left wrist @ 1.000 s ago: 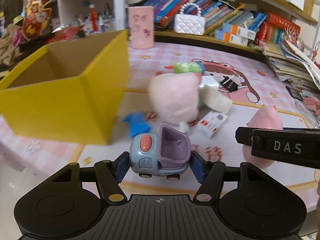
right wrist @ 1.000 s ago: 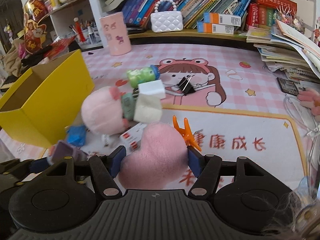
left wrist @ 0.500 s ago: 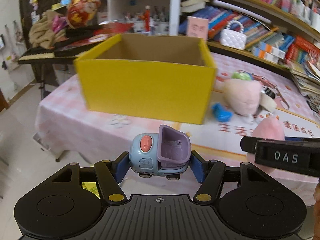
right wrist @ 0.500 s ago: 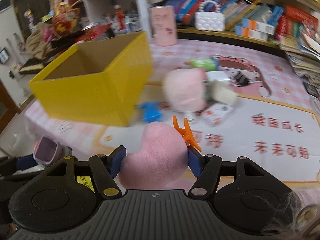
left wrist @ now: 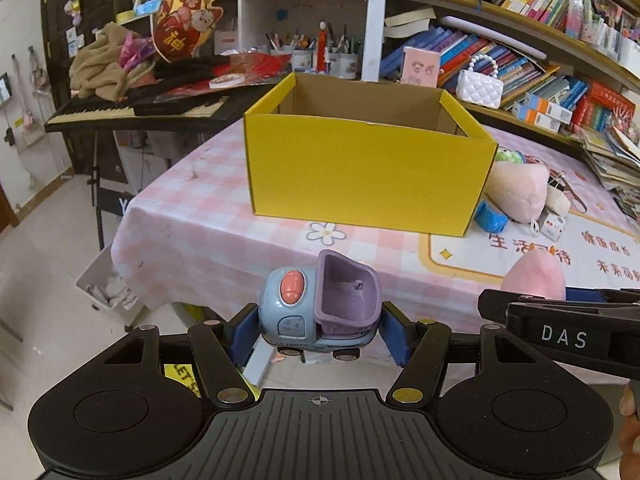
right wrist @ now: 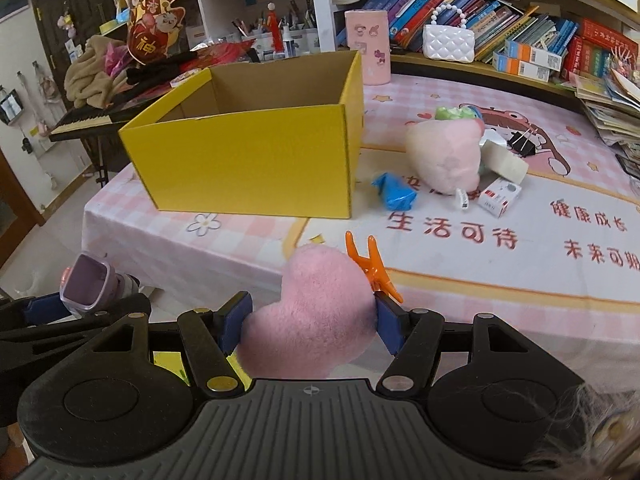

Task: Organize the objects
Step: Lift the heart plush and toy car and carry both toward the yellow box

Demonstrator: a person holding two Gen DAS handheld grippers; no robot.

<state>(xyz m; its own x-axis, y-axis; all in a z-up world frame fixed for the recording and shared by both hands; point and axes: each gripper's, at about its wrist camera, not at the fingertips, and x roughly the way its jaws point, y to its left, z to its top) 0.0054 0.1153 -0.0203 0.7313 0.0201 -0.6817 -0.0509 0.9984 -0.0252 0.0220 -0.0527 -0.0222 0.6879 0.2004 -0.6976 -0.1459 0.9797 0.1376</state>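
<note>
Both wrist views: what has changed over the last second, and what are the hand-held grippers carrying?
Both hand-held grippers pulled back from the table and swung left: the open yellow cardboard box now sits ahead, centred in the left view. The left hand-held gripper stays shut on the blue and purple toy truck, the right hand-held gripper on the pink plush heart. Nothing was released; the table items lie unmoved.

A: What's at bottom centre of the left wrist view?
B: A toy truck [left wrist: 318, 312], pale blue cab with a coral button, lilac tipper bed open upward, upright, off the table, clamped at both ends

A: And the right wrist view?
B: A pink plush heart [right wrist: 316, 316], fuzzy, at lower centre, squeezed from both sides

A: The box?
B: A yellow cardboard box [left wrist: 366, 172], open-topped, brown inside, standing in mid-frame on the pink checked cloth, nothing visible inside
</note>
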